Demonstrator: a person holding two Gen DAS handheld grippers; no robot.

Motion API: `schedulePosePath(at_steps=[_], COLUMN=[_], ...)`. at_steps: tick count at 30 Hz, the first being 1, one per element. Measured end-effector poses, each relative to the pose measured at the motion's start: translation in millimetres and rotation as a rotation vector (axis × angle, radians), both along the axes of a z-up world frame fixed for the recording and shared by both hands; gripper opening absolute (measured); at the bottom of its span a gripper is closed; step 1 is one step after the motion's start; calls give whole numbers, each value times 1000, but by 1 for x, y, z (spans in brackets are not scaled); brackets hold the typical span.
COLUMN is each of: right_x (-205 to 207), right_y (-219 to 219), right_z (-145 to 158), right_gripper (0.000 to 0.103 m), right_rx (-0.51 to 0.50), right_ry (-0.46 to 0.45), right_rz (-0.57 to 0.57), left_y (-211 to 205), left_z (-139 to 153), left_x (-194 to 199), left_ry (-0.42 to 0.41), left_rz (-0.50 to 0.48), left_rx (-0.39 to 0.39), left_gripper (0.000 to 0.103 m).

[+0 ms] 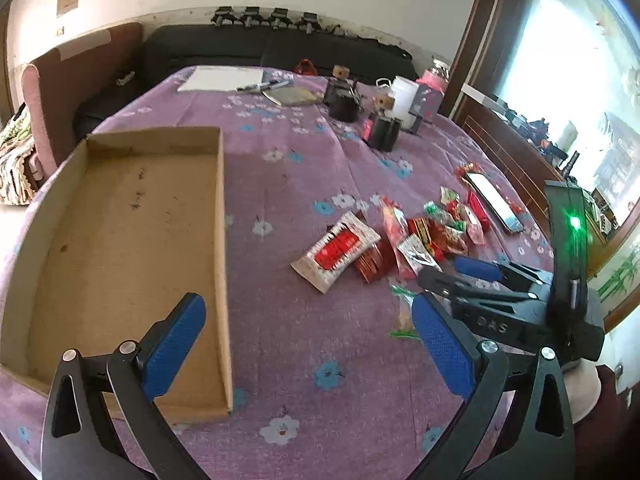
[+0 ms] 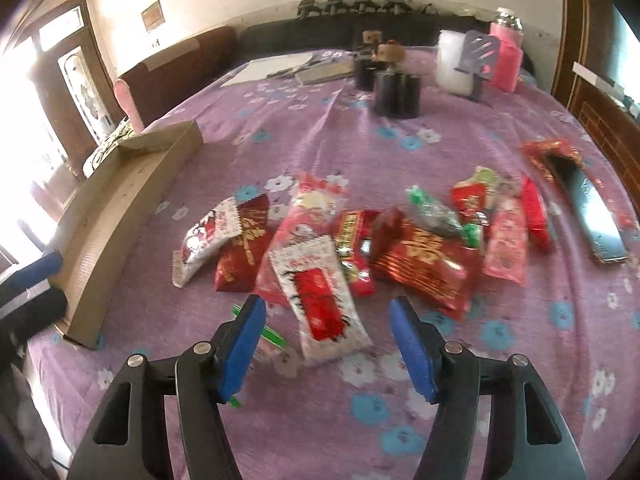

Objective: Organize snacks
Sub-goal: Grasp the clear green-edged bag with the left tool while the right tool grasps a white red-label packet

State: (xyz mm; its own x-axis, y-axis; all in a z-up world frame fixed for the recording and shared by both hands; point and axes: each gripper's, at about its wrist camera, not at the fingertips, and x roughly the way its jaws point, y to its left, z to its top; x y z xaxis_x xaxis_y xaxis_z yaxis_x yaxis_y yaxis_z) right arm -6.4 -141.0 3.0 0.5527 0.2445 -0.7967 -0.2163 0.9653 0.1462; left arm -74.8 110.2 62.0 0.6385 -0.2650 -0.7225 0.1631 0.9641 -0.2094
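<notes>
Several snack packets (image 2: 420, 264), mostly red, lie in a loose heap on the purple flowered cloth. A white packet with a red label (image 2: 320, 300) lies just ahead of my right gripper (image 2: 328, 344), partly between the blue pads, which stand apart from it; the gripper is open. A green-edged wrapper (image 2: 272, 336) lies under its left finger. In the left wrist view, my left gripper (image 1: 308, 344) is open and holds nothing, at the right wall of an empty cardboard tray (image 1: 222, 208). The right gripper (image 1: 452, 274) shows there beside the heap (image 1: 400, 240).
A dark phone-like slab (image 2: 592, 216) lies on a red packet at the right. Black cylinders (image 2: 396, 92), a white container (image 2: 452, 64), a pink bottle (image 2: 506, 56) and paper with a pen (image 1: 224, 80) stand at the far side. A dark sofa (image 1: 272, 48) runs behind.
</notes>
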Motion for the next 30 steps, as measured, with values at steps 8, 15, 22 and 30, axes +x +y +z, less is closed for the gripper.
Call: schedulePosePath(at_steps=[8,15,22,30], right_x=[12,-3,-32,-50], right_y=[6,-21,-67,-81], right_z=[-10,-10,-12,-14], right_gripper=[33,33,33,34], right_rx=[58,69,87,94], right_ry=[79,82,86,57], right_rz=[5,-52,-116,-131], left_y=[-14,-44,-78,-103], left_z=[-9,-13,-23,-45], left_x=[-2,-6,0,21], left_ry=[42,51,68,162], left_rz=[-32,-129,-209,-232], left_rx=[25,48,76,67], left_gripper=[103,103,98,66])
